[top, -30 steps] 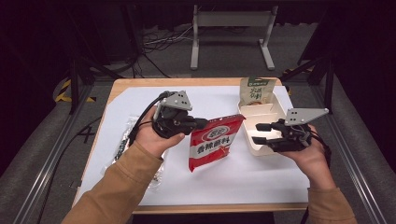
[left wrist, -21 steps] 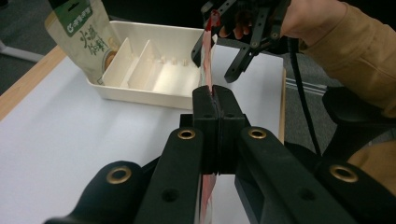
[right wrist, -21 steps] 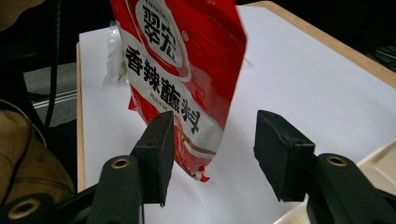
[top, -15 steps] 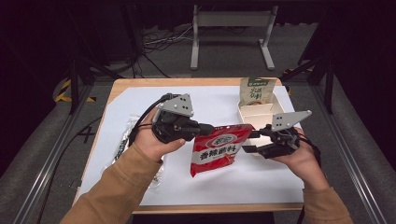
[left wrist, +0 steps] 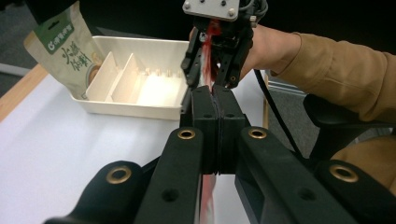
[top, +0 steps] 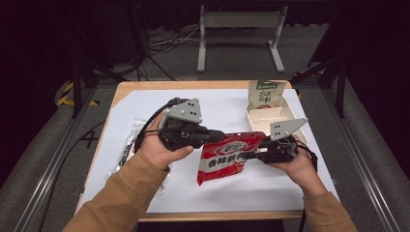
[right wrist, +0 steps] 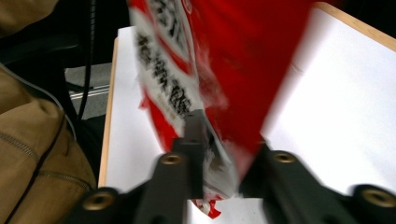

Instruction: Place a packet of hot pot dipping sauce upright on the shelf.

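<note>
My left gripper [top: 220, 137]: clamped flat on the upper left edge of the red packet [top: 227, 157], so the bag hangs steady above the table [top: 159, 104].
My right gripper [top: 249, 155]: its jaws have just been closing, the packet's right edge between them and pinched in the right gripper view, giving me a second hold opposite the first.
Red packet: lifted between both my hands over the white sheet, stretched edge to edge, I judge for tearing or tipping.
White tray [top: 285, 108]: just behind my right hand, a green pouch [top: 265, 94] leaning at its far end.

Left claw [top: 218, 136] clamped; right claw [top: 245, 155] just closing
</note>
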A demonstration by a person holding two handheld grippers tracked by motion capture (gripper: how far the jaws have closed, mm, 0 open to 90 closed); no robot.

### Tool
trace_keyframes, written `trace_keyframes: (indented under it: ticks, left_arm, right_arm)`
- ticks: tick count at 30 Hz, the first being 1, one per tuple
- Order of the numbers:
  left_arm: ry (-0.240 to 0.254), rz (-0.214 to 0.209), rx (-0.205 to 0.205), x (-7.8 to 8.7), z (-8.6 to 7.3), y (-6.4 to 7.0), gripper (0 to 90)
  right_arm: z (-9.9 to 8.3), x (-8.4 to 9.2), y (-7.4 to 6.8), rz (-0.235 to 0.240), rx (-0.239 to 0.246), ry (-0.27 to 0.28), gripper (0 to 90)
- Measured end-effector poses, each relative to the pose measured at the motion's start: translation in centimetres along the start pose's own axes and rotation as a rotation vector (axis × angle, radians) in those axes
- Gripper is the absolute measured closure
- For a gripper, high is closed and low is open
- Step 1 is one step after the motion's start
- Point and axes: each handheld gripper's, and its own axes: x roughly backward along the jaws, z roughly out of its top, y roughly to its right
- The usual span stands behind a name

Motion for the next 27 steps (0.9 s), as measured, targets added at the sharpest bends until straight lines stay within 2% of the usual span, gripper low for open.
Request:
trace_keyframes:
  ticks: [3,6,8,13,14,18,22,24,26,27]
  left_arm:
    - [0.012,0.006,0.005,0.3,-0.2,0.0,89.3]
    - [0.018,0.014,0.007,0.5,-0.4,0.0,89.2]
    - [0.022,0.020,0.010,0.6,-0.5,-0.1,89.1]
    - [0.032,0.033,0.021,0.8,-0.8,-0.5,88.0]
    - [0.039,0.035,0.034,0.8,-0.9,-0.6,88.0]
    - [0.055,0.041,0.050,0.9,-1.4,-1.1,84.1]
    - [0.081,0.059,0.076,0.9,-2.2,-1.8,76.6]
    - [0.089,0.066,0.107,0.8,-2.6,-2.3,68.7]
    - [0.091,0.064,0.113,0.8,-2.7,-2.4,60.2]
    - [0.101,0.067,0.129,0.7,-2.9,-2.5,60.2]
  right_arm:
    - [0.0,0.2,-0.1,0.021,0.017,0.012,88.2]
    - [0.3,0.5,-0.2,0.006,0.016,0.020,89.2]
    - [0.4,0.6,-0.3,0.008,0.027,0.019,89.4]
    - [0.7,0.8,-0.4,0.019,0.018,0.016,89.7]
    - [0.7,0.9,-0.4,0.017,0.018,0.014,89.8]
    - [1.3,1.4,-0.4,0.013,-0.031,-0.008,90.0]
    - [1.9,1.8,-0.5,0.026,-0.025,-0.027,90.0]
    - [2.1,2.2,-0.4,0.024,-0.020,-0.036,90.0]
    - [2.3,2.4,-0.4,0.024,-0.020,-0.036,90.0]
    - [2.4,2.6,-0.3,0.020,-0.018,-0.039,90.0]
